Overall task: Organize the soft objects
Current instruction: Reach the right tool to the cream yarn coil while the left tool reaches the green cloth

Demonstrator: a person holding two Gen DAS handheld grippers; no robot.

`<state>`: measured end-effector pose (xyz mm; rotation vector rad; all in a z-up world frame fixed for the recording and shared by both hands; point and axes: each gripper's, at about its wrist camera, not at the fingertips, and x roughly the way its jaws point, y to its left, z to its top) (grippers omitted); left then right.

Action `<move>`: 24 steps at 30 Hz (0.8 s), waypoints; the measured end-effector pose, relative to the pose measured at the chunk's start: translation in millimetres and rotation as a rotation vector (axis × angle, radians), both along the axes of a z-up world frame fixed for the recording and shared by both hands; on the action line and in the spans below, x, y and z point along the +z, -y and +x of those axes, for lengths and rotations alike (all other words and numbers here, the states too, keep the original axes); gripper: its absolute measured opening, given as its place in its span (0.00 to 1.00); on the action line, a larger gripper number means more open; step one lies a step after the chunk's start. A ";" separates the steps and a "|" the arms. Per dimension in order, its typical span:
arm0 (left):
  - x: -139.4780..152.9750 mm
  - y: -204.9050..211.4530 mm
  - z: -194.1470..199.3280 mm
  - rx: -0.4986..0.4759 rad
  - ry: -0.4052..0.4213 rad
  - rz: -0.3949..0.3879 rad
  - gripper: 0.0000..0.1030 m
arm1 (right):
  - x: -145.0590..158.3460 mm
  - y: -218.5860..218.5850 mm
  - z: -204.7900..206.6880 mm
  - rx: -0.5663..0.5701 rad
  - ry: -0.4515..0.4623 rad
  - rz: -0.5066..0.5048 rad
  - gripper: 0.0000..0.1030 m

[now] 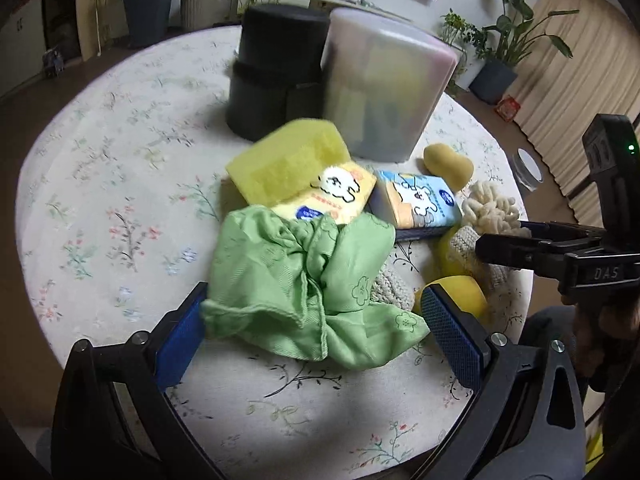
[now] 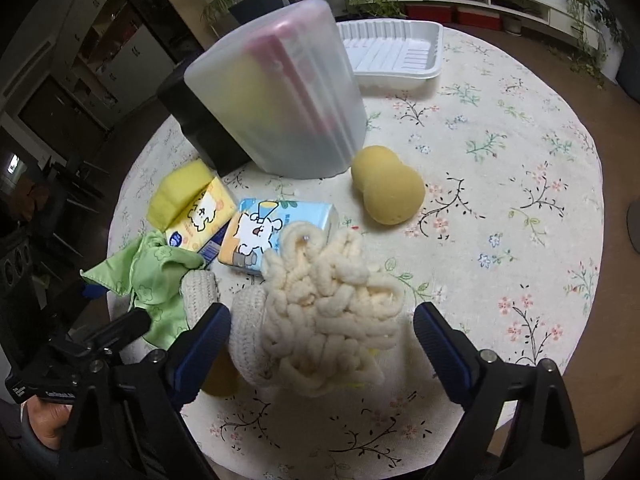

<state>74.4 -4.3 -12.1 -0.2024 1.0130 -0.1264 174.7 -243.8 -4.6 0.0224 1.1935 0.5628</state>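
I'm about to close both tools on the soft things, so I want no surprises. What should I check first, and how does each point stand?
1. Left tool open around the green cloth: ok, the cloth lies between its blue pads.
2. Right tool open around the cream chenille bundle: ok, pads apart on either side.
3. Only one thing in the right tool's grip: not ok, a knitted piece lies against the bundle.
4. Green cloth free of the tissue packs: not ok, it overlaps the yellow one.
5. Frosted container open to take things: cannot tell.
6. White tray free: ok, nothing shows in it.
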 end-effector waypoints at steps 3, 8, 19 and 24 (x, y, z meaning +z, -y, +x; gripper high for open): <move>-0.3 -2.8 4.3 0.011 -0.006 -0.008 1.00 | 0.4 -3.7 3.6 0.000 0.000 -0.022 0.92; 5.3 -9.5 8.5 0.029 0.012 -0.010 1.00 | 1.6 7.9 14.3 -0.046 -0.016 0.013 0.92; -8.4 1.9 14.4 0.010 -0.033 0.013 0.93 | -12.8 11.3 17.8 -0.030 -0.089 0.013 0.84; -7.9 -2.5 15.5 0.024 -0.029 -0.002 0.57 | -17.6 4.3 16.0 0.016 -0.113 0.029 0.58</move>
